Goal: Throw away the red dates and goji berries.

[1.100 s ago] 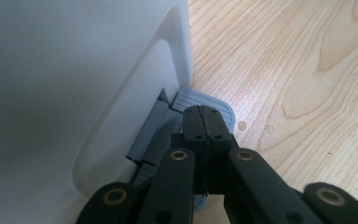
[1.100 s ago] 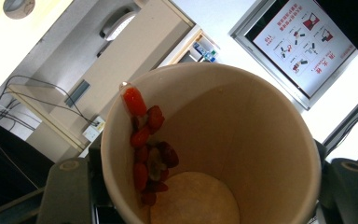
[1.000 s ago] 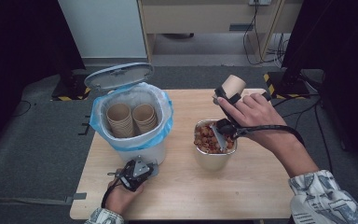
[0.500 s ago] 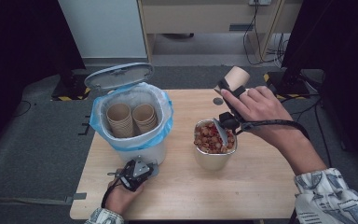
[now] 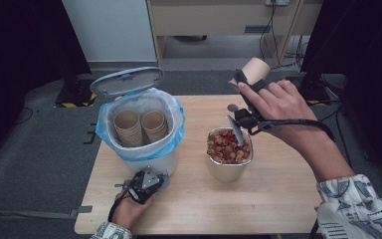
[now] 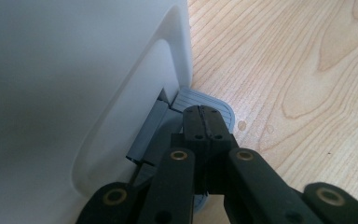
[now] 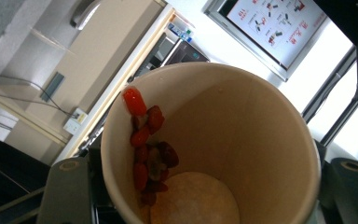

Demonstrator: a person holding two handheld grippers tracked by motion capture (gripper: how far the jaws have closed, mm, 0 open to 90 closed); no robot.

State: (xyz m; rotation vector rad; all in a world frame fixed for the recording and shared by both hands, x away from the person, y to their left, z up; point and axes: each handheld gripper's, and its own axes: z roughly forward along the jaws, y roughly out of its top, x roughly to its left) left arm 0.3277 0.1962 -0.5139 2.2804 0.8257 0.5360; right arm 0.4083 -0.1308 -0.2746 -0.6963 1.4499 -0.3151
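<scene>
In the high view, the right tongs (image 5: 246, 84) are raised above the far right part of the tabletop (image 5: 278, 199) and are clamped on a brown paper cup (image 5: 252, 71), which lies tilted with its bottom pointing away from the person. Under the right hand (image 5: 278, 102) stands a metal container (image 5: 229, 154) full of red and brown pieces, and the cup hangs behind it, not touching it. On the left side stands a white bin (image 5: 144, 130) lined with a blue bag, its grey lid (image 5: 127, 80) open, and two stacks of paper cups (image 5: 140, 125) stand inside. The left tongs (image 5: 146, 181) rest on the tabletop just in front of the bin.

In the left gripper view, the left tongs (image 6: 205, 122) are pressed together with nothing between them, and their tips lie on a grey pedal (image 6: 205, 100) at the foot of the white bin (image 6: 74, 93).

In the right gripper view, the paper cup (image 7: 242, 130) sits between the two jaws of the right tongs. Some red pieces (image 7: 147, 149) cling to its inner wall, near the bottom.
</scene>
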